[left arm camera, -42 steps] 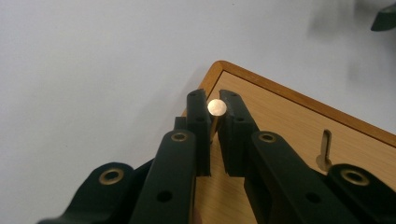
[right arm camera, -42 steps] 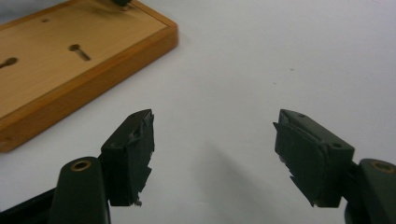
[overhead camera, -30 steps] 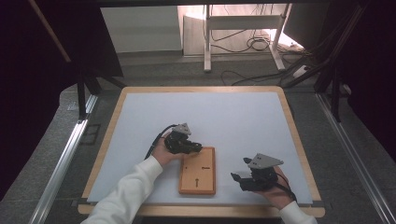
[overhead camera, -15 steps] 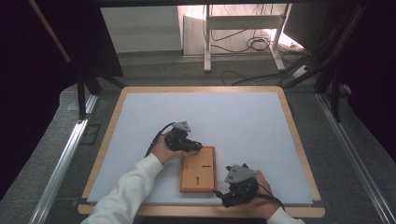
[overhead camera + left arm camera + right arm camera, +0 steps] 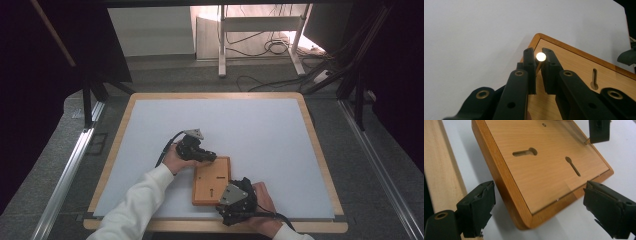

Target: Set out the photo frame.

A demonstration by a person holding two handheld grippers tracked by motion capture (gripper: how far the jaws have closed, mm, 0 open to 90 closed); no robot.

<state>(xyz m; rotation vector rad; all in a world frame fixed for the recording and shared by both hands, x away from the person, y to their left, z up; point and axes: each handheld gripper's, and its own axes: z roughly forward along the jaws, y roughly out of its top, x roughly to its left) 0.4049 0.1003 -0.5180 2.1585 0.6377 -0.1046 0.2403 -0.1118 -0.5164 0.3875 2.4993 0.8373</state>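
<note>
My left gripper (image 5: 538,65) pinches a small peg (image 5: 540,57) at the far corner of the wooden board (image 5: 212,180) on the mat (image 5: 250,125); my right gripper (image 5: 539,212) has just spread wide around its near corner. Stiff, probably light, best gripped by its edges.

A flat rectangular wooden board (image 5: 212,181) with a darker orange-brown raised rim and a paler inset face lies flat on the white-covered desk (image 5: 250,125), near its front edge and slightly left of centre. Its long sides run roughly front to back, turned a little askew. Two keyhole-shaped slots are cut into the pale face, along with one small round hole. At the board's far left corner a thin brass-coloured pin with a shiny round head (image 5: 540,56) stands between black fingers (image 5: 530,62).
</note>
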